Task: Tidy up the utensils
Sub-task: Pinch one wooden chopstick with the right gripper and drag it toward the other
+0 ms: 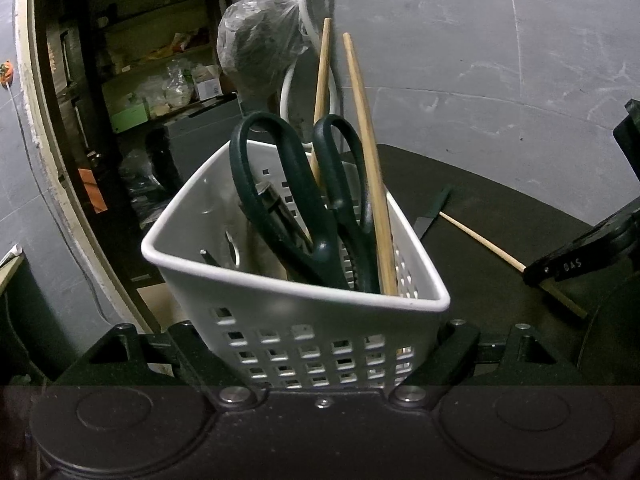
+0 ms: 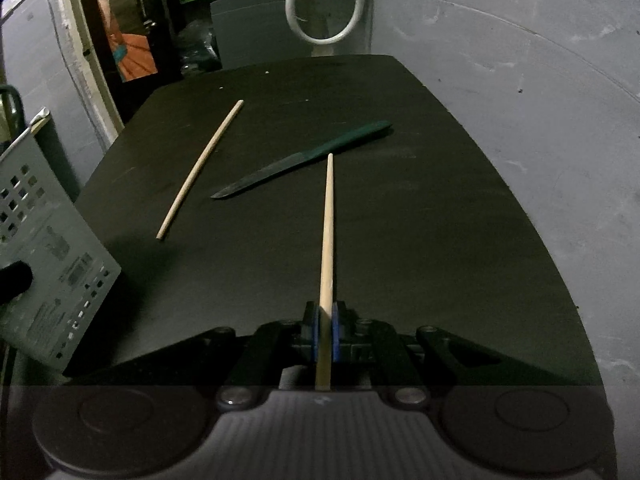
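My left gripper is shut on a white perforated basket, one finger pressed on each side wall. In the basket stand dark green scissors and two wooden chopsticks. The basket also shows tilted at the left edge of the right wrist view. Above the black table, my right gripper is shut on the thick end of a chopstick that points forward. Another chopstick and a dark green knife lie flat on the table. The right gripper and its chopstick also appear at the right of the left wrist view.
Grey walls enclose the table at the back and right. A white hose loop hangs behind the far edge. A bagged object hangs under a tap. To the left, a doorway opens onto cluttered shelves.
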`<state>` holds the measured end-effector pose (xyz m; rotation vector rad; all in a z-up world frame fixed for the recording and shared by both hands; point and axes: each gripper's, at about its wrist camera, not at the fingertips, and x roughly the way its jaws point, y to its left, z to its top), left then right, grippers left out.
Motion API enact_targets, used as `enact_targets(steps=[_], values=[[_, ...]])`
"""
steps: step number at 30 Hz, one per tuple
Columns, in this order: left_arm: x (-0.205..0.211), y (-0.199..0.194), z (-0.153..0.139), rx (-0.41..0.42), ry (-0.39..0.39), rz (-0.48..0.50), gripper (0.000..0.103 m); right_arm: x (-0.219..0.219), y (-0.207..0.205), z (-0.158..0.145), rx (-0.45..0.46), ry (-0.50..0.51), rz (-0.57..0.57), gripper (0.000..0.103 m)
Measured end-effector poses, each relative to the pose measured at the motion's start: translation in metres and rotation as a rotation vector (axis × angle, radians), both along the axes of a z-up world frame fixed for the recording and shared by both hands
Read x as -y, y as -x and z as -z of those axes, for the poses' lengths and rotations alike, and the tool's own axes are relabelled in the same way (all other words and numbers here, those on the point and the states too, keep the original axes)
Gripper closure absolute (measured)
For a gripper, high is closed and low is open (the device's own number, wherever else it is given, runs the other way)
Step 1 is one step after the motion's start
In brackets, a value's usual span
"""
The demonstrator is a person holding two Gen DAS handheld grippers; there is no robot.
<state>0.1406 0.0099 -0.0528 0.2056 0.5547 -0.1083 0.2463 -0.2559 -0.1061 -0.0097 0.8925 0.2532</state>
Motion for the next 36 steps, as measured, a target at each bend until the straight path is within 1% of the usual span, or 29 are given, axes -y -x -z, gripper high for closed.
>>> enact_targets(steps=[7,14,15,17,18,19,20,21,22,23,25,27,29,33,36], values=[[-0.001,0.000,0.001,0.001,0.001,0.006,0.017,-0.003,0.001,0.000,0.004,0.012,-0.003,0.095],[-0.001,0.000,0.001,0.001,0.002,0.004,0.017,-0.003,-0.002,0.000,0.010,0.014,-0.014,0.088],[-0.001,0.000,0.001,0.001,0.002,0.004,0.017,-0.003,-0.002,0.000,0.012,0.015,-0.015,0.085],[-0.001,0.001,0.000,0.001,0.003,0.003,0.017,-0.003,-0.002,-0.001,0.025,0.018,-0.014,0.067],[-0.001,0.001,0.000,0.002,0.004,0.002,0.018,-0.004,-0.002,-0.003,0.035,0.021,-0.016,0.063],[-0.001,0.001,0.000,0.002,0.005,0.001,0.018,-0.005,-0.003,-0.004,0.047,0.025,-0.019,0.055],[-0.001,0.001,0.000,0.002,0.007,0.000,0.018,-0.006,-0.002,-0.007,0.066,0.027,-0.025,0.048],[-0.002,0.001,0.000,0.002,0.008,-0.001,0.018,-0.008,-0.003,-0.009,0.083,0.028,-0.031,0.046],[-0.001,0.002,0.000,0.002,0.008,-0.001,0.018,-0.011,-0.004,-0.012,0.106,0.031,-0.037,0.040],[-0.001,0.002,-0.001,0.003,0.007,-0.001,0.018,-0.014,-0.007,-0.015,0.132,0.030,-0.047,0.032],[-0.001,0.002,-0.001,0.003,0.007,-0.001,0.018,-0.021,-0.016,-0.022,0.181,0.010,-0.081,0.022],[-0.001,0.002,-0.001,0.003,0.007,-0.001,0.018,-0.030,-0.028,-0.027,0.217,-0.005,-0.116,0.019],[-0.002,0.002,-0.001,0.004,0.007,-0.003,0.018,-0.041,-0.043,-0.031,0.234,-0.025,-0.172,0.016],[-0.001,0.002,-0.001,0.003,0.011,-0.007,0.018,-0.065,-0.077,-0.032,0.232,-0.054,-0.272,0.014],[-0.001,0.002,0.000,0.001,0.012,-0.008,0.019,-0.080,-0.099,-0.025,0.205,-0.053,-0.312,0.013]])
